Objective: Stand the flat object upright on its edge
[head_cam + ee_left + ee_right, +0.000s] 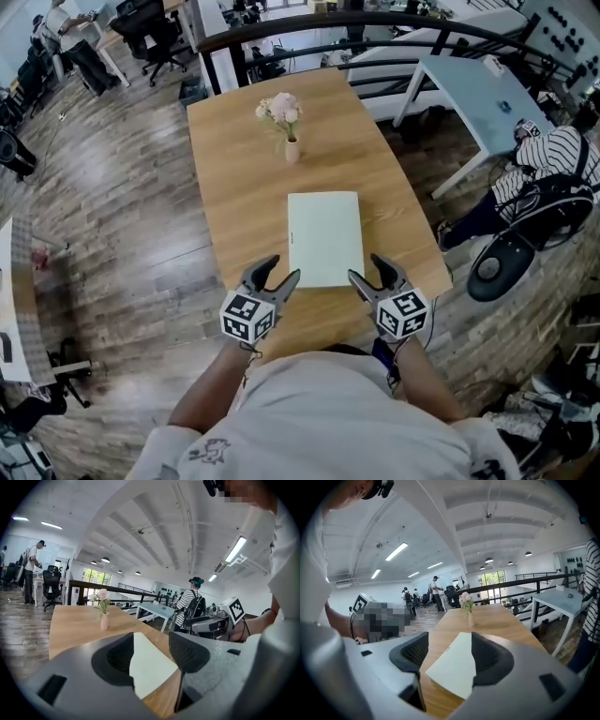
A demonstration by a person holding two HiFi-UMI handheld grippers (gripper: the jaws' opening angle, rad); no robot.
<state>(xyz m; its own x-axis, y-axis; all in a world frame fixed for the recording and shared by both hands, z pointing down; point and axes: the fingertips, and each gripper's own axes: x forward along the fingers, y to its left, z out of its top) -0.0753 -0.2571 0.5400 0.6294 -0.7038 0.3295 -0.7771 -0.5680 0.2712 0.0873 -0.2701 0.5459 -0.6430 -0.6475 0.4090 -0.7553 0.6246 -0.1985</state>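
A flat pale book (324, 238) lies face down on the wooden table (244, 178), its long side running away from me. My left gripper (278, 272) hovers open at the book's near left corner. My right gripper (371, 272) hovers open at the near right corner. Neither holds anything. In the left gripper view the book (151, 663) shows beyond the left gripper (151, 652), through the gap between its spread jaws. In the right gripper view the book (454, 665) lies likewise past the right gripper (446, 656). Whether any fingertip touches the book I cannot tell.
A small vase with pink flowers (286, 122) stands on the table beyond the book. The table's near edge is just under the grippers. A light blue table (478, 84) and a seated person in a striped shirt (548, 159) are off to the right, behind a dark railing (375, 23).
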